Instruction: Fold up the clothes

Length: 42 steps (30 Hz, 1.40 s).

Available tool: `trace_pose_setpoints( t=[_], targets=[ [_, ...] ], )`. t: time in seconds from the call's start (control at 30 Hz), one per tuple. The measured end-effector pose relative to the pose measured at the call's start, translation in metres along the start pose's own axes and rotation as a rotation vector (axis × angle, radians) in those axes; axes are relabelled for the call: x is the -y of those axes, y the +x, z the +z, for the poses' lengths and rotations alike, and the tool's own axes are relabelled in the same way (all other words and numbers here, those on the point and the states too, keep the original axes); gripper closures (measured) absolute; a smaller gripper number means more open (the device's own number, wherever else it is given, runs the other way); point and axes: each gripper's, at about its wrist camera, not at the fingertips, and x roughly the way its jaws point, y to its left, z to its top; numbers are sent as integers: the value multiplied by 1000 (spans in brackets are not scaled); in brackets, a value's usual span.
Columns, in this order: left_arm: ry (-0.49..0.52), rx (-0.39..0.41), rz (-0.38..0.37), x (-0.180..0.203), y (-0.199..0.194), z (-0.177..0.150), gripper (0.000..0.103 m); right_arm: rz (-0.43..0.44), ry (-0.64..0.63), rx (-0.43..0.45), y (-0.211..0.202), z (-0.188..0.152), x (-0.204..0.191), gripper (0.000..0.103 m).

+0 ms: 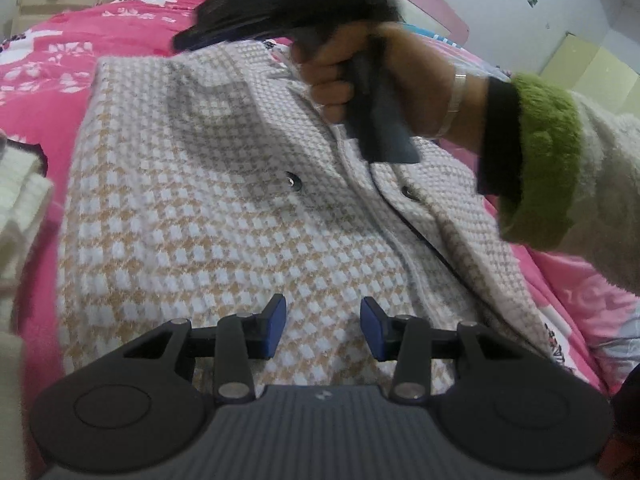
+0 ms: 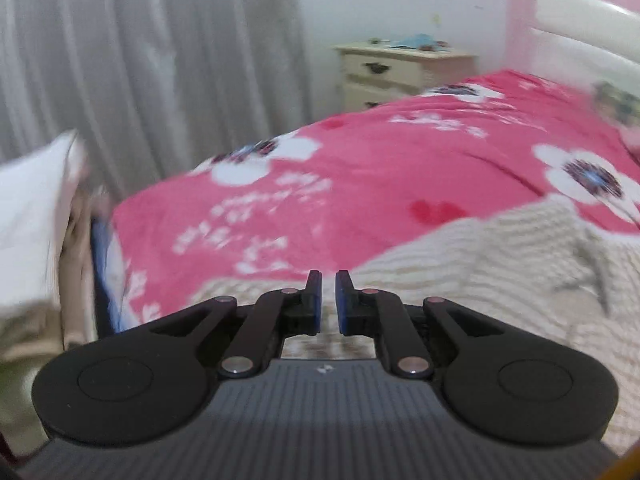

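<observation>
A beige-and-white checked jacket lies spread on a pink flowered bedspread, its front edge with two dark buttons running toward the right. My left gripper hovers low over the jacket's near part, open, with only flat fabric showing between its blue pads. A hand in a green-cuffed sleeve holds my right gripper, blurred, above the jacket's far collar end. In the right wrist view the right gripper has its pads a thin slit apart with nothing between them, above the jacket's edge.
A cream bedside cabinet stands by the pink headboard, with grey curtains along the bed's far side. A white knitted garment lies at the left of the jacket. A pale blurred cloth sits off the bed's corner.
</observation>
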Motion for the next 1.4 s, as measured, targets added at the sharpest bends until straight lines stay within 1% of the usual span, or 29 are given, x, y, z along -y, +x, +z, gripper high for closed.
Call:
trace_pose_setpoints(
  t=[0.03,0.1,0.17,0.2,0.23,0.27,0.3,0.33,0.4,0.47,0.5,0.57,0.63,0.67,0.73,0.77,0.8,0.83,0.87,0.9,0.93,1.0,1.07,1.17,1.2,1.23,1.27,1.33,1.4],
  targets=[
    [1,2,2,0,-1,-1,61,-15,1,-16,11,-2,-3,95],
    [-4,8,4,1,-2,-3,61,-51,7,-81,39,-9,-1,97],
    [-9,12,7,1,-4,-4,61,-52,28,-142,64,-20,10,98],
    [-13,13,5,1,-5,-5,61,-54,42,-116,63,-18,9,98],
    [-17,14,4,1,-6,-5,61,-48,59,-120,57,-10,7,97],
    [-21,16,3,0,-8,-7,61,-41,76,-124,51,-3,4,92],
    [-25,19,0,-1,-9,-9,61,-22,99,-120,44,4,2,92],
    [-26,21,-2,-2,-9,-10,60,37,135,-97,38,6,1,89],
    [-25,21,-1,-2,-10,-10,60,118,185,-113,41,1,-6,80],
    [-17,18,5,-1,-10,-8,58,93,170,-170,65,-7,-20,74],
    [-10,17,10,0,-11,-7,57,74,156,-178,76,-12,-25,74],
    [-7,13,15,2,-11,-6,56,60,158,-142,80,-14,-29,73],
    [-22,17,18,3,-12,-7,54,75,200,-182,71,2,-22,72],
    [-31,22,22,3,-14,-8,54,73,215,-199,61,9,-16,69],
    [-53,28,34,4,-17,-8,54,39,202,-234,37,26,-4,59],
    [-59,29,37,5,-19,-7,53,18,181,-254,21,35,4,51],
    [-63,30,42,6,-22,-7,52,-8,157,-271,2,45,13,47],
    [-63,33,51,6,-26,-4,51,-50,128,-270,-25,54,21,45],
    [-59,40,62,7,-30,0,51,-86,113,-254,-54,60,29,37],
    [-55,48,72,7,-35,4,51,-122,97,-238,-82,66,36,24],
    [-52,58,80,8,-40,9,51,-157,83,-218,-109,71,42,17],
    [-49,88,98,10,-50,24,51,-232,88,-123,-165,69,48,1],
    [-46,122,116,12,-62,42,51,-310,120,-13,-224,63,59,1],
    [-30,175,133,18,-76,84,50,-394,266,70,-290,39,77,1],
    [-19,180,146,22,-76,100,47,-421,287,90,-305,31,80,1],
    [0,170,160,27,-75,120,44,-446,297,114,-321,21,84,1],
    [11,150,177,32,-72,139,44,-457,297,139,-333,11,88,1],
    [-1,100,201,37,-59,178,44,-461,293,159,-342,-6,95,1],
    [-16,30,204,37,-38,214,44,-475,280,134,-335,-23,103,1]
  ],
)
